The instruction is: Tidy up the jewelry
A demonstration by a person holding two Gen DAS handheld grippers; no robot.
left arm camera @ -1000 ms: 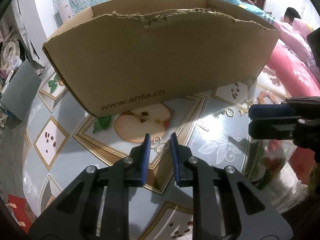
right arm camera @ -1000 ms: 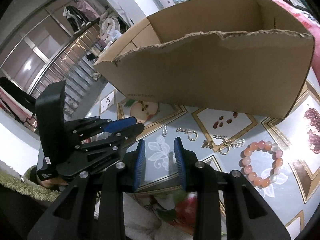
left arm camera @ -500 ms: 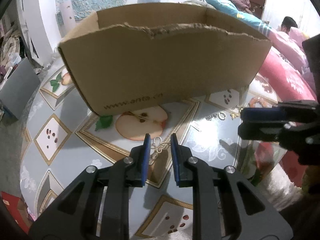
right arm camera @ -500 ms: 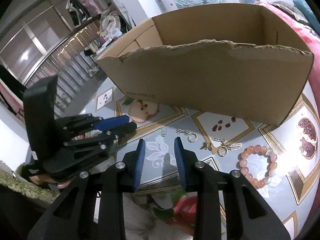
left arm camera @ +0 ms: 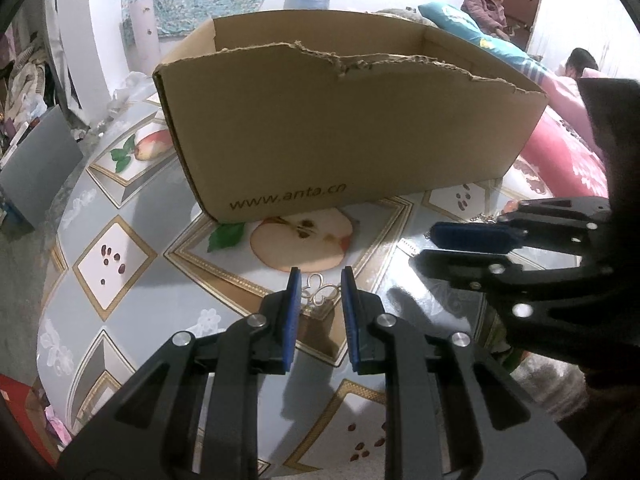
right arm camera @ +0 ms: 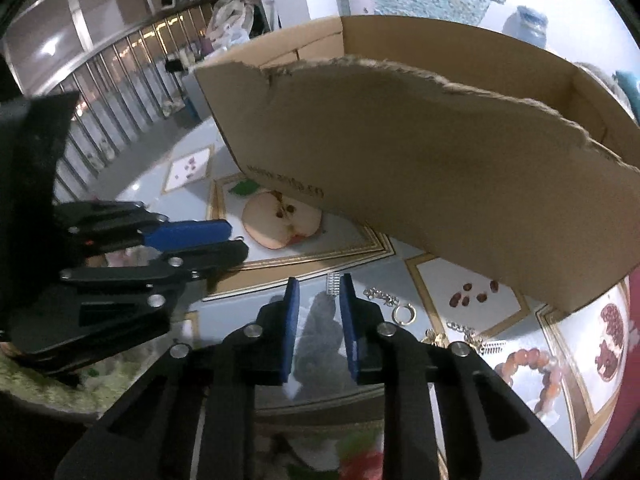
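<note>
The left gripper [left arm camera: 318, 280] holds a small silver clover-shaped ornament [left arm camera: 320, 294] between its blue pads; the piece sits between the tips and seems to be lifted off the table [left arm camera: 132, 216], though I cannot be sure that both pads press on it. Compared with a second ago, this gripper has the same narrow gap, and the box [left arm camera: 352, 132] now looks a little lower in its view, so the hand was raised slightly with the ornament.

The right gripper [right arm camera: 316, 292] has just been closing its jaws, and nothing is between them. They stand narrow and empty above the table. It has also rolled and moved to the left, so that a small silver comb-like clip [right arm camera: 333, 284] now lies just beyond its tips. A second ago the tips pointed at bare table.

A little farther, to the right of the tips, lie a chain with a ring [right arm camera: 402, 314], another chain piece [right arm camera: 468, 334], and at the far right a bracelet of orange beads [right arm camera: 532, 376]. Behind everything stands the open box.

In my judgement, the ornament is ready to go into the box, and the right gripper is lining up for the clip; it must open again first.
</note>
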